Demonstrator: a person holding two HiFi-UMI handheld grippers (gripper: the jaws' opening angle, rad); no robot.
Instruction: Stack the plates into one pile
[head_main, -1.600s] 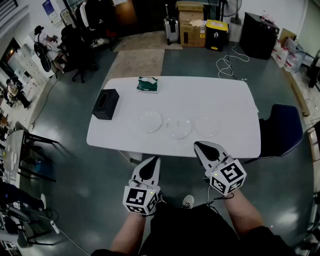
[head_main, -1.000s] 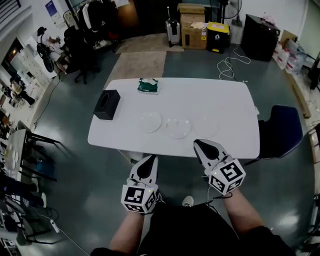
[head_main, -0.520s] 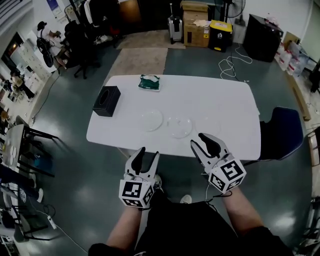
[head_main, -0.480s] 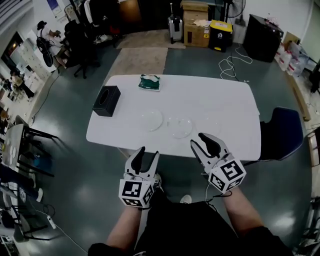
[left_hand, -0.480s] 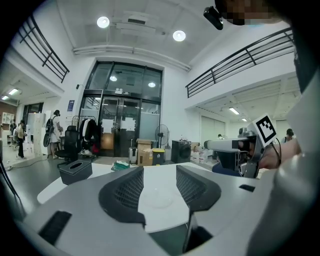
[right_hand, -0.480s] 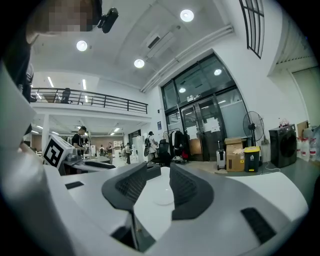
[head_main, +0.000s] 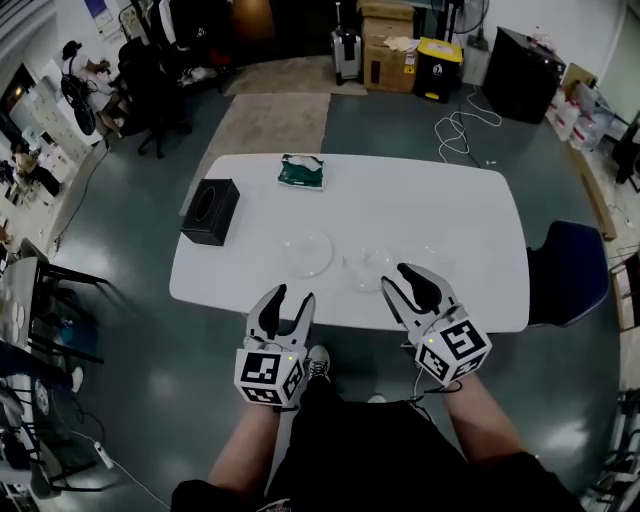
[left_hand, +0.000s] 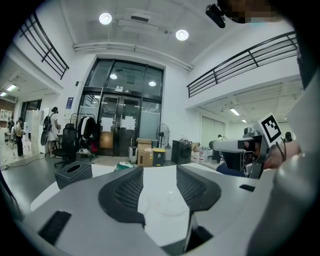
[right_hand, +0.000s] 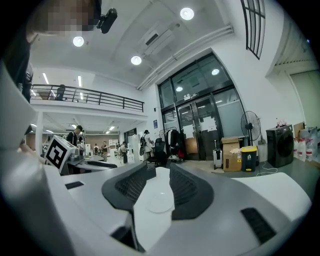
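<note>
Left gripper (head_main: 290, 298): jaws spread, empty.
Right gripper (head_main: 400, 281): jaws spread, empty.
Clear plates (head_main: 307, 254): three side by side, unstacked, at 12 o'clock from both.

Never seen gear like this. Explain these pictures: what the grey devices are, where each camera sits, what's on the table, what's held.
A person holds a grey two-jaw gripper in each hand: the left gripper and the right gripper. The wide picture is from a head-worn camera looking down; the other two ride on the grippers, looking along their jaws. On the white table lie three clear round plates, a black tissue box and a green packet. Both are open, holding nothing.
</note>
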